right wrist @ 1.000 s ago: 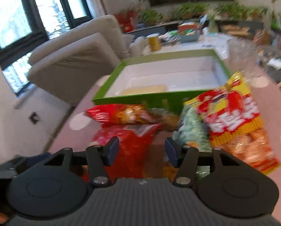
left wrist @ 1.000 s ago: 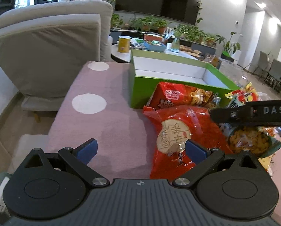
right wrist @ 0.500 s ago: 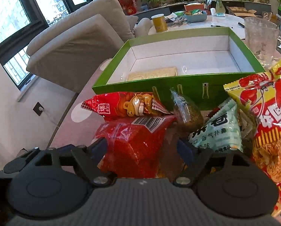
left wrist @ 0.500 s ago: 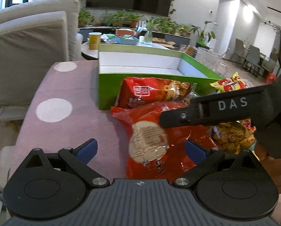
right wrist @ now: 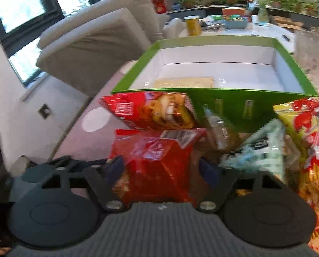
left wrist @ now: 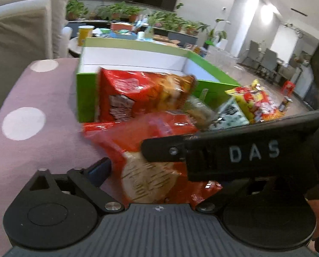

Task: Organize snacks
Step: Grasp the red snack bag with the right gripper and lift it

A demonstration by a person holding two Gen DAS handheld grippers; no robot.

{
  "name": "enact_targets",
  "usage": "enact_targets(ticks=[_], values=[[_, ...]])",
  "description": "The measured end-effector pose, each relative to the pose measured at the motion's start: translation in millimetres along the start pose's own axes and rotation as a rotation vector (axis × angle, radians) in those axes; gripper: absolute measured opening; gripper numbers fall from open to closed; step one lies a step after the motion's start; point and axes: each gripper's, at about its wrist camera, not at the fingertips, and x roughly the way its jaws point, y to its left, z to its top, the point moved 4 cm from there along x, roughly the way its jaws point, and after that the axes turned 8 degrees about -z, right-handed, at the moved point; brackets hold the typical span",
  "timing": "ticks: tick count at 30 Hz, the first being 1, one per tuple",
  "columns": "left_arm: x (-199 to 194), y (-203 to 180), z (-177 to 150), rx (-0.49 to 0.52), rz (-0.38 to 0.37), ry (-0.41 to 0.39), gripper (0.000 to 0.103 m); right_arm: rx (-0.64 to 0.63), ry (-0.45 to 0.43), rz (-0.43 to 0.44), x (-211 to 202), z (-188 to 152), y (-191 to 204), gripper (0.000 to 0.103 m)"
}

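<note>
1. My right gripper (right wrist: 161, 169) has its jaws apart around the crinkly red snack bag (right wrist: 157, 162); my left gripper (left wrist: 159, 171) is spread at the same bag, its right finger hidden.
2. Risk, I judge: slippery film slides out, or both grippers tug and tear it.
3. At 12 o'clock the red chip bag (right wrist: 151, 111) blocks the green box (right wrist: 223, 100); the teal packet (right wrist: 260, 147) crowds 2 o'clock.
</note>
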Motion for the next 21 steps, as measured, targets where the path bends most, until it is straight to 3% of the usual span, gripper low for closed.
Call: enact_targets(ticks=[5, 21], values=[[-7, -8, 3, 0.029, 0.015, -0.013, 0.083, -0.004, -0.016, 0.011, -4, -1, 0, 0.077], [-62, -41, 15, 0.121, 0.072, -0.126, 0.078, -0.006, -0.113, 0.090, -49, 2, 20, 0.076]])
